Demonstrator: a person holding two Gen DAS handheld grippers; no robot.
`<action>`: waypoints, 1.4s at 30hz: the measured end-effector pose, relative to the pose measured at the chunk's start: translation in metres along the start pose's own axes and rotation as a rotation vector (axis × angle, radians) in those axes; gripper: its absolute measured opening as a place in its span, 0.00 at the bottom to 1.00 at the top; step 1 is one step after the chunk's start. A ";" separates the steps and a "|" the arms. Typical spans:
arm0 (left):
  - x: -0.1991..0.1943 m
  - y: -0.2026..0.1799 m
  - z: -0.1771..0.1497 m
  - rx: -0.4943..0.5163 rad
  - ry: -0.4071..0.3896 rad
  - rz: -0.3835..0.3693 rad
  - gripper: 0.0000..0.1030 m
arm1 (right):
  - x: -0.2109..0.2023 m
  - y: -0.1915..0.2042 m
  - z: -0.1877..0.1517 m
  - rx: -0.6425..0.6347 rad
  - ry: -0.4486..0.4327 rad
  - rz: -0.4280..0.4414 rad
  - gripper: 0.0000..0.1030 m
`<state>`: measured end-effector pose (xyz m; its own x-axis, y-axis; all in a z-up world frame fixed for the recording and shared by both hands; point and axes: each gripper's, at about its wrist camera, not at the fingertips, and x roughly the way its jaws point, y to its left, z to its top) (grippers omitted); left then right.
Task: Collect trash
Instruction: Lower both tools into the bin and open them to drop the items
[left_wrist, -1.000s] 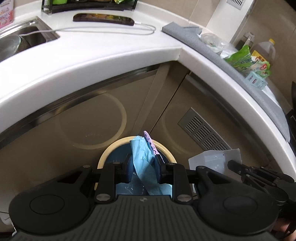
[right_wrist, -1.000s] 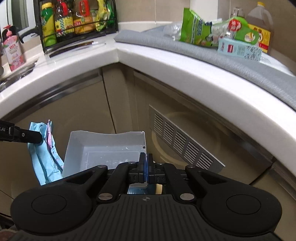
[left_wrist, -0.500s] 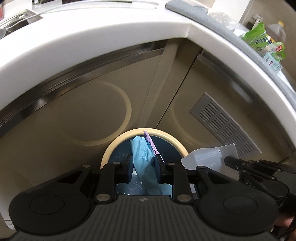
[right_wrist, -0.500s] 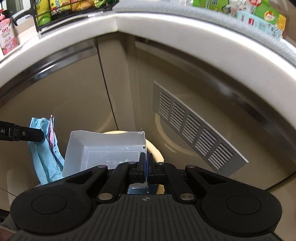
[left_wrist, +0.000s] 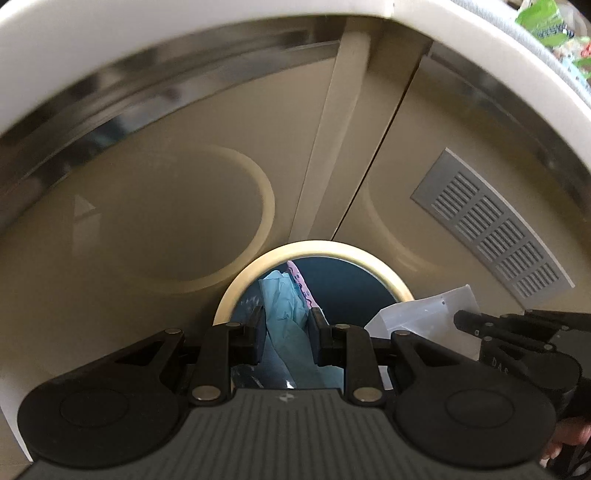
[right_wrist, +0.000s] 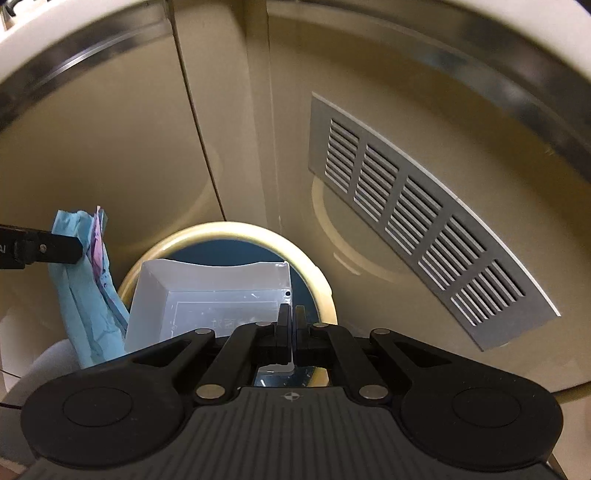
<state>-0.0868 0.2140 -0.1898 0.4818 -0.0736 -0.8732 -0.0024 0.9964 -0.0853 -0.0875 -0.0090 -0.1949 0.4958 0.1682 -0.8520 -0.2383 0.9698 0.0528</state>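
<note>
My left gripper (left_wrist: 286, 325) is shut on a crumpled blue paper wad (left_wrist: 284, 310) with a pink strip (left_wrist: 301, 284) in it, held right over the round bin (left_wrist: 317, 249), which has a cream rim and a dark blue liner. My right gripper (right_wrist: 291, 317) is shut on the wall of a clear white plastic tray (right_wrist: 207, 291), also above the bin's (right_wrist: 236, 230) opening. The tray (left_wrist: 424, 314) shows at the right of the left wrist view, and the blue wad (right_wrist: 85, 291) hangs at the left of the right wrist view.
Beige cabinet doors (left_wrist: 166, 221) stand close behind the bin, one with a grey vent grille (right_wrist: 417, 221). The white counter edge (left_wrist: 184, 33) with a metal strip curves overhead. Green packets (left_wrist: 543, 22) sit on the counter at the upper right.
Both grippers have dropped lower toward the bin, so the countertop has slid out of view. The wad and tray stay gripped and now hang over the bin's opening.
</note>
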 end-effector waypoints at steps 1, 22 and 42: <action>0.003 -0.001 -0.001 0.008 0.003 0.004 0.26 | 0.003 0.000 0.000 -0.002 0.006 0.001 0.00; 0.059 -0.004 -0.002 0.059 0.091 0.069 0.26 | 0.063 0.006 -0.011 -0.005 0.116 -0.011 0.01; 0.085 -0.002 -0.006 0.091 0.134 0.099 0.50 | 0.080 0.010 -0.008 0.003 0.147 -0.024 0.06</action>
<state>-0.0517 0.2056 -0.2666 0.3626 0.0256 -0.9316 0.0381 0.9984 0.0423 -0.0570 0.0125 -0.2666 0.3737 0.1177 -0.9200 -0.2254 0.9737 0.0330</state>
